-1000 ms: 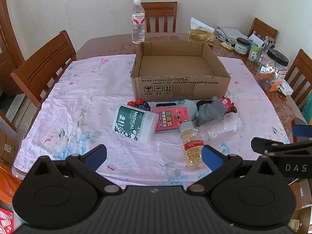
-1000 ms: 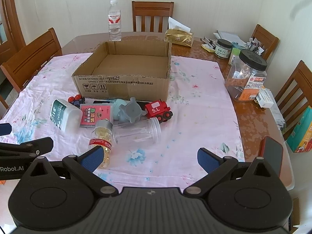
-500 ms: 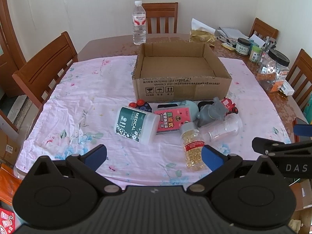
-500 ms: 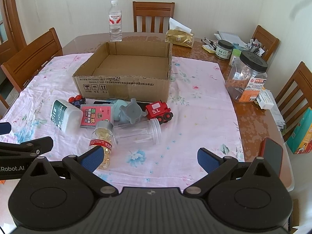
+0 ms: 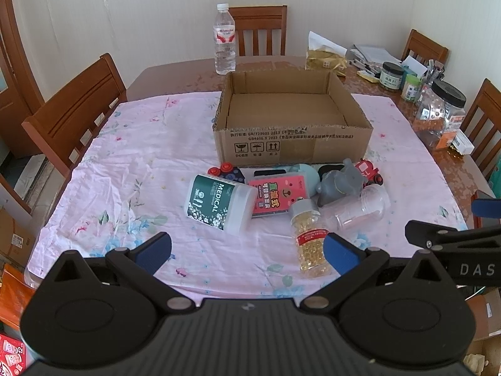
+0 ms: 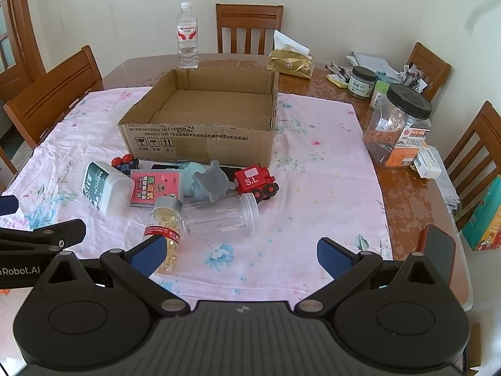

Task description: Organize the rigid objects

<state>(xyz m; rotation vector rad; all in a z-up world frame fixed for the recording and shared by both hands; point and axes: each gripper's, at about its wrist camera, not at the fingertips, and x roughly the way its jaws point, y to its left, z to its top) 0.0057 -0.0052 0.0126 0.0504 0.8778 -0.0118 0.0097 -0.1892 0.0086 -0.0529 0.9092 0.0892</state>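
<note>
An empty cardboard box [image 5: 294, 144] [image 6: 200, 141] stands on the pink floral cloth [image 5: 150, 156]. In front of it lies a heap: a green-and-white MEDICAL bottle [image 5: 219, 202] [image 6: 105, 191], a pink card pack [image 5: 277, 195] [image 6: 156, 188], a capsule bottle [image 5: 308, 236] [image 6: 164, 219], a clear jar [image 5: 357, 208] [image 6: 222, 216], a grey toy [image 5: 339, 185] [image 6: 211, 185], a red toy train [image 6: 255, 181] and a small dark toy car [image 5: 227, 170]. My left gripper [image 5: 247, 250] hovers open before the heap. My right gripper [image 6: 239, 255] is open too, nearer the clear jar.
A water bottle [image 5: 224, 40] stands behind the box. A tissue pack [image 6: 291, 59], small jars [image 6: 363, 81] and a big black-lidded jar [image 6: 399, 125] crowd the table's right side. A red phone [image 6: 436, 250] lies at the near right edge. Wooden chairs [image 5: 75, 116] surround the table.
Both views have drifted slightly; the heap sits a little lower and nearer in frame. Both grippers stay open and nothing on the table has moved.
</note>
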